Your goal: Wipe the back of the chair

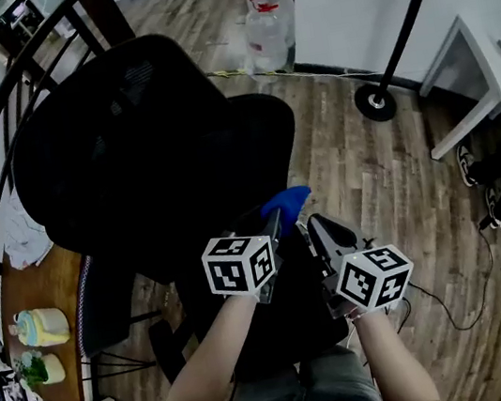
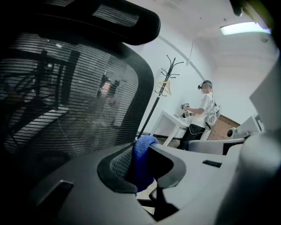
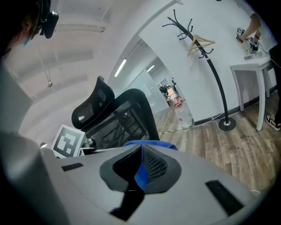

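The office chair (image 1: 117, 141) stands straight ahead of you. At its near right side, your left hand-held gripper (image 1: 272, 224) and right hand-held gripper (image 1: 309, 229) both pinch the cloth (image 1: 287, 202) between them. Behind the chair stand water bottles (image 1: 268, 35). The coat stand (image 1: 404, 36) is right of them, and the far desk (image 1: 482, 80) sits farther right. On the desk (image 1: 41, 287) at your left sit cups (image 1: 38, 325).

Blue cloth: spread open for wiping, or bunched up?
Bunched. The blue cloth is a small wad pinched in both the left tongs and the right tongs, which sit close together.
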Demonstrator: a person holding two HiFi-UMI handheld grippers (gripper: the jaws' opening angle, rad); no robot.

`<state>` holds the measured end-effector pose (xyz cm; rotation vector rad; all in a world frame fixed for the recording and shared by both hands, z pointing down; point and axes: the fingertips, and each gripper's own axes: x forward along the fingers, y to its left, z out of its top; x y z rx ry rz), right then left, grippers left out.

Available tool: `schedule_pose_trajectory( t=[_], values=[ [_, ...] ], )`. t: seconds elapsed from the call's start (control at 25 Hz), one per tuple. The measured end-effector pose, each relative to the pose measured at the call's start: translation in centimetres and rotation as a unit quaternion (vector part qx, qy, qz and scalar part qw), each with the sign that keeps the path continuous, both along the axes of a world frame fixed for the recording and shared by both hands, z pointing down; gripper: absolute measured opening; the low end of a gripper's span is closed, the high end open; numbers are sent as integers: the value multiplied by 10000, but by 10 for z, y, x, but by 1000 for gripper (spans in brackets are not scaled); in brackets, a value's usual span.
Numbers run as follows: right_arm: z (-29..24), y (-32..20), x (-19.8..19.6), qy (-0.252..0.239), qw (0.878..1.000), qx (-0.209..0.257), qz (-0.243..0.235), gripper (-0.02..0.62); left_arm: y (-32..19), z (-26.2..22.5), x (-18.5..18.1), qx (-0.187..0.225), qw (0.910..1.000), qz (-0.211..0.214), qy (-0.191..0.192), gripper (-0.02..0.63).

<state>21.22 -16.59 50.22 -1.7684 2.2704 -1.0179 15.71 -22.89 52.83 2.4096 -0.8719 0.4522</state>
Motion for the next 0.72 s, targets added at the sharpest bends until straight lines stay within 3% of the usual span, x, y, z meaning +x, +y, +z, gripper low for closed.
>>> schedule_pose_trajectory(
  t=[0.36,0.72],
  values=[
    [24,-12,-5,-114,9995,-274,-92,29,-19,26,7,-156,9998,-38,-147,66],
    [30,-30,-35,-99,9984,-356,-431,29,-34,41,-23,-385,9983,-418,-86,66]
  ],
)
